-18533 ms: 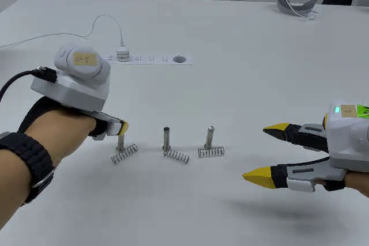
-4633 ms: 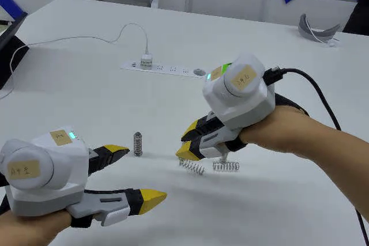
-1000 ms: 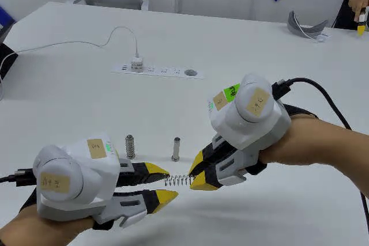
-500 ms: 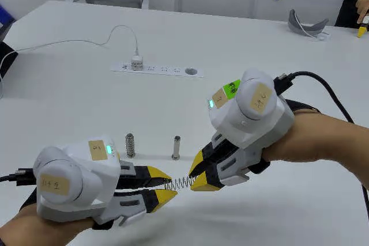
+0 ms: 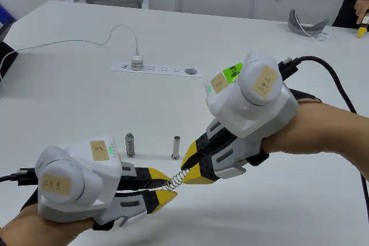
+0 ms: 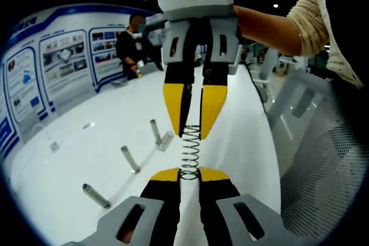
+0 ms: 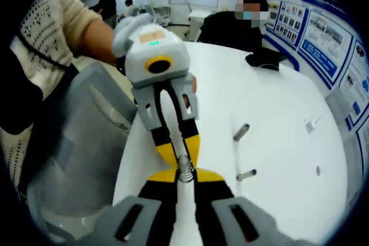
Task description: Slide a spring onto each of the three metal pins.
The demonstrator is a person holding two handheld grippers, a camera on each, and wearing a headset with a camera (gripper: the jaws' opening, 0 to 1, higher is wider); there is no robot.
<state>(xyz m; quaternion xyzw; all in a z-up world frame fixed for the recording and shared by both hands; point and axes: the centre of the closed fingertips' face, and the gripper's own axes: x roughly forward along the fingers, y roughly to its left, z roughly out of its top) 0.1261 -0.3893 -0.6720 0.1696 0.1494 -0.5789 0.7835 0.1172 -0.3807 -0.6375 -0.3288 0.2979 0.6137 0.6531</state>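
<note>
Springs first: the second spring (image 5: 176, 180) hangs clear of the table (image 5: 86, 96), stretched in the air between my two claws. The left claw (image 5: 165, 184) is pinched narrow on one end and the right claw (image 5: 193, 168) is nipped tight on the other. The left pin (image 5: 130, 144) already wears its coil; the middle pin (image 5: 176, 147) stands bare. By my reckoning that is one done, two left. In the left gripper view the third pin (image 6: 154, 132) is bare too, with a loose spring (image 6: 166, 140) lying at its foot. From the head view my right claw stands in front of that pin.
</note>
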